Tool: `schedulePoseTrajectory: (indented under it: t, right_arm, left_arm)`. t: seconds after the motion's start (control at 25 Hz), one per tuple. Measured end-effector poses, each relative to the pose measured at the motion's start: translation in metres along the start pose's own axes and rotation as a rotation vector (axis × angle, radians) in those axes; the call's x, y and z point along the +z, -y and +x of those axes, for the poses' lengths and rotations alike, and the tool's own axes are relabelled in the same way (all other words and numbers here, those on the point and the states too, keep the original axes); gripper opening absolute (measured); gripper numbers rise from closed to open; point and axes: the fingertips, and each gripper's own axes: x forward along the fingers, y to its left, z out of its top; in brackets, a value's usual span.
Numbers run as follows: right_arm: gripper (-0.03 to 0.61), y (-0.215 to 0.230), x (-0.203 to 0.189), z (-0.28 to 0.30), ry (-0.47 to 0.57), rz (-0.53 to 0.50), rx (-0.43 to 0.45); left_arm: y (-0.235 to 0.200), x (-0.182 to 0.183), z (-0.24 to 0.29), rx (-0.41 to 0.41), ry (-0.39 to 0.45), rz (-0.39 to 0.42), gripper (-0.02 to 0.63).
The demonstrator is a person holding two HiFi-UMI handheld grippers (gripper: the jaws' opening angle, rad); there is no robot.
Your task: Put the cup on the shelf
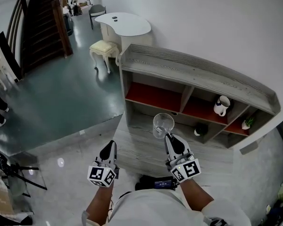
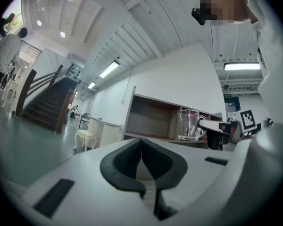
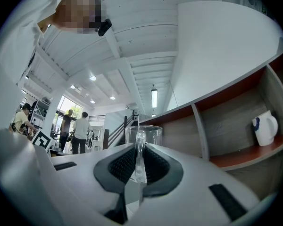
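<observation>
A clear glass cup (image 1: 163, 125) hangs in the air in front of the grey wooden shelf (image 1: 198, 72). My right gripper (image 1: 170, 138) is shut on the cup's handle (image 3: 139, 157); the cup body (image 3: 144, 134) rises just past the jaws. From the left gripper view the cup (image 2: 187, 125) shows upright at the right, level with the shelf's red-lined compartments. My left gripper (image 1: 109, 150) is shut with nothing in it, low at the left and away from the shelf.
A white and blue jug (image 1: 221, 105) stands in the shelf's middle compartment, a dark round object (image 1: 200, 130) below it, a small plant (image 1: 247, 123) at the far right. A cream stool (image 1: 104, 48) and white table (image 1: 125, 23) stand left of the shelf. People stand far off.
</observation>
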Motion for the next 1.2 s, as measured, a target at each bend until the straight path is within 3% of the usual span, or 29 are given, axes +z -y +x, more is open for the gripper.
schedulePoseTrajectory:
  t: [1.2]
  right_arm:
    - [0.046, 0.036, -0.007, 0.096, 0.078, -0.011, -0.056]
  left_arm:
    - [-0.020, -0.013, 0.028, -0.007, -0.029, -0.004, 0.012]
